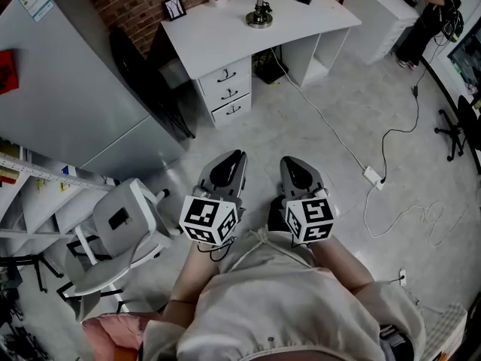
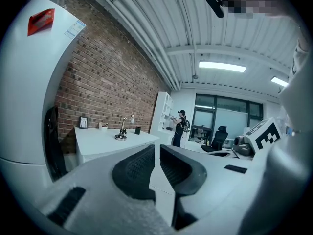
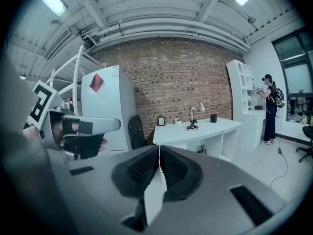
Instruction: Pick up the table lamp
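The table lamp (image 1: 259, 12), a small metal one on a round base, stands on the white desk (image 1: 218, 36) far across the room. It also shows small in the left gripper view (image 2: 121, 131) and the right gripper view (image 3: 192, 121). Both grippers are held close to the person's body, side by side and pointing toward the desk. The left gripper (image 1: 233, 156) (image 2: 157, 153) has its jaws together but for a thin slit, with nothing between them. The right gripper (image 1: 291, 162) (image 3: 159, 153) is shut and empty.
A tall grey cabinet (image 1: 68, 89) stands at the left, with a white chair (image 1: 120, 232) near the person's left side. A black chair (image 1: 143, 74) sits beside the desk's drawers (image 1: 225, 89). A cable and power strip (image 1: 373, 175) cross the floor at right. Another person (image 1: 436, 13) stands at the far shelves.
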Demonstrator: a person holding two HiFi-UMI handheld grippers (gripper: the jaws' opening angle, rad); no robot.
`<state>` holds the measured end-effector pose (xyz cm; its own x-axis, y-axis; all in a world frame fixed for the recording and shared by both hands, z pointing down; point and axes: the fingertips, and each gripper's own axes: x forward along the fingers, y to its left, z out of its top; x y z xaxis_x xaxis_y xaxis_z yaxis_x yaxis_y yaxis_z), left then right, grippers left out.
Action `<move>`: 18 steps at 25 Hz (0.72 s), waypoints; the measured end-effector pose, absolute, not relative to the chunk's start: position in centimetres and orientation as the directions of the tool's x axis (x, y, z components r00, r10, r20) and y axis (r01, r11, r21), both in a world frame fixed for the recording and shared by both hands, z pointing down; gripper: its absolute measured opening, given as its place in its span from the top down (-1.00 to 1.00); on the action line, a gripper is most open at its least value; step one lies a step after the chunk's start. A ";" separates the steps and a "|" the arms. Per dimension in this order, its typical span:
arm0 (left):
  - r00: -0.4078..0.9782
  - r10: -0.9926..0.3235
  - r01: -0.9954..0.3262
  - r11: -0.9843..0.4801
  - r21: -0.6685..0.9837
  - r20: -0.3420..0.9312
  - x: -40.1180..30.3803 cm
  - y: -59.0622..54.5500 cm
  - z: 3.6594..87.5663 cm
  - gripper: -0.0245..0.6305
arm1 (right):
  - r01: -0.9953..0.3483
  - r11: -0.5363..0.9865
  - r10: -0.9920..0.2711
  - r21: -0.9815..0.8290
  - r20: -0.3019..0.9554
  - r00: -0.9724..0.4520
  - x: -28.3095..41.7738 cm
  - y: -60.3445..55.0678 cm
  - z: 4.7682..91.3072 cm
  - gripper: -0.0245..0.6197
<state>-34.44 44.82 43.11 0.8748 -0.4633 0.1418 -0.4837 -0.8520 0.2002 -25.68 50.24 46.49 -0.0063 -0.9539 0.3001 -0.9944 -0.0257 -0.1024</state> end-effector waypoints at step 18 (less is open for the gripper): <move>0.809 -0.571 -0.588 -0.794 0.157 0.140 -13.3 30.7 42.4 0.78 | -0.992 0.036 -0.965 -0.123 0.255 -0.067 -1.8 36.5 45.0 0.84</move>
<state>-13.32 30.67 42.45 0.8085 -0.5715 0.1403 -0.5880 -0.7935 0.1566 -1.76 36.48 44.96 -0.0667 -0.9646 0.2551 -0.9917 0.0360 -0.1232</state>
